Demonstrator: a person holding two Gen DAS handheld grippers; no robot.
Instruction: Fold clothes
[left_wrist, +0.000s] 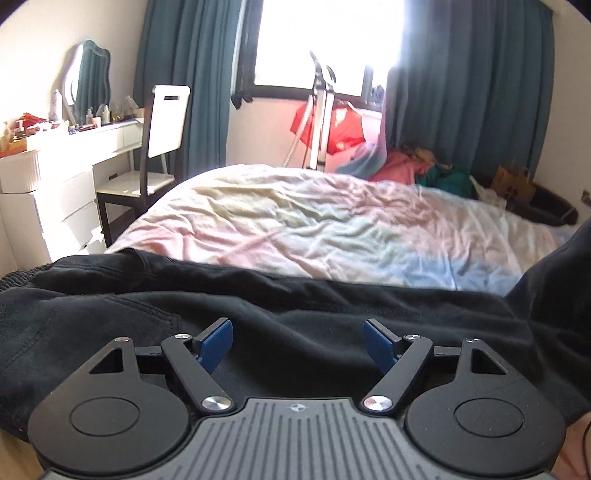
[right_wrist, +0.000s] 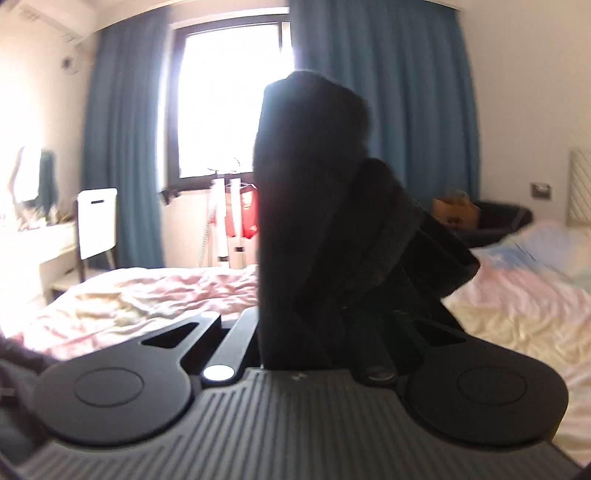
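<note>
A black garment (left_wrist: 295, 325) lies spread across the near edge of the bed (left_wrist: 295, 221), its long axis running left to right in front of the left hand-held gripper (left_wrist: 297, 341). An elastic band, perhaps a waistband or hem, shows at the far left, and at the right the cloth rises out of the left wrist view. The left hand-held gripper hovers low over the middle of the cloth with its blue pads (left_wrist: 216, 343) wide apart and nothing between them; whether the pads touch the fabric I cannot tell. The right hand-held gripper (right_wrist: 314, 325) is clamped on a thick bunch of the same garment, which stands up as a dark fold before the window (right_wrist: 229, 99), lifted clear of the bed. So the right end is in the air and the rest lies flat under and beside the left hand-held gripper. My judgement is that a fold would turn on carrying the raised end leftward along that long axis, with the left one, nearer the flat part, placed to pin or pinch it. How many folds the garment already has cannot be read here.
</note>
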